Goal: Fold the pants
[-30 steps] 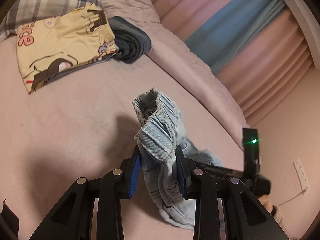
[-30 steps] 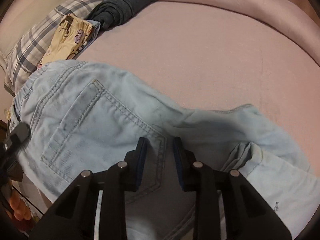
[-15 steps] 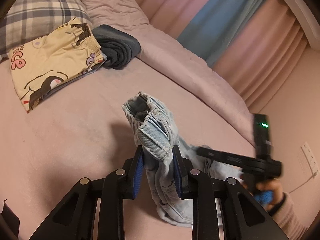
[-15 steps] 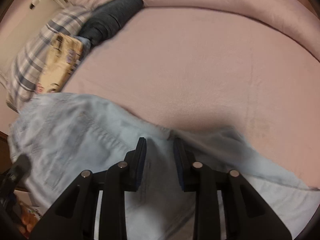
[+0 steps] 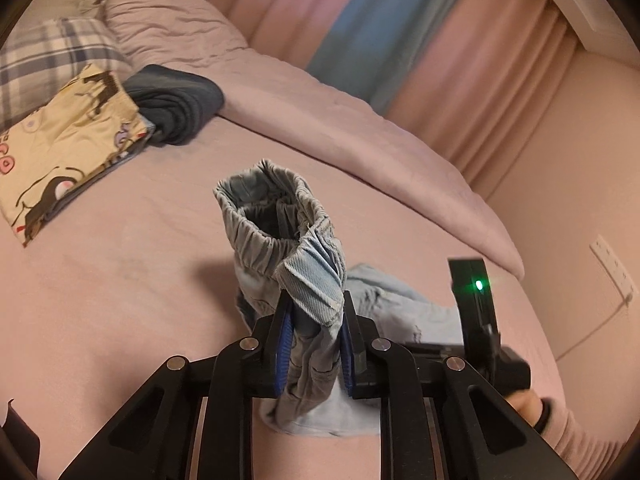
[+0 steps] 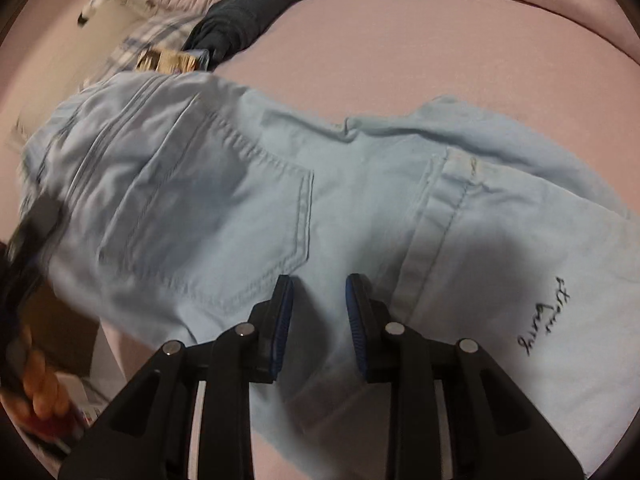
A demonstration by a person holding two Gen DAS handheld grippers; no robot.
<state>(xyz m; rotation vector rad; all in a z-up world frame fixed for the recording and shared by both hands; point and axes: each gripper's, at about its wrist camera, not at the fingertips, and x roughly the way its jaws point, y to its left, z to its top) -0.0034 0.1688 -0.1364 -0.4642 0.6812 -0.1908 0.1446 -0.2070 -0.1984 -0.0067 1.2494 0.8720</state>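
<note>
Light blue denim pants (image 5: pixel 280 216) hang bunched from my left gripper (image 5: pixel 316 300). Its jaws are closing with the gathered elastic waistband pinched between the blue pads. The rest of the cloth trails down to the pink bed sheet (image 5: pixel 120 280). At right, a hand holds the right gripper's black housing (image 5: pixel 476 312), which shows a green light. In the right wrist view the pants (image 6: pixel 224 200) spread out, showing a back pocket and dark script lettering (image 6: pixel 548 316). My right gripper (image 6: pixel 318 292) stands narrow with a fold of that denim between its pads.
A folded yellow cartoon-print cloth (image 5: pixel 60 152) and a rolled dark grey garment (image 5: pixel 176 108) lie at the far left by a plaid pillow (image 5: pixel 48 52). A pink duvet (image 5: pixel 320 120) is heaped along the far side, below pink and blue curtains (image 5: pixel 360 20).
The left jaws have drawn closer on the waistband, which now opens toward the camera. In the right wrist view the pants have spread wider and the lettered leg has come into sight.
</note>
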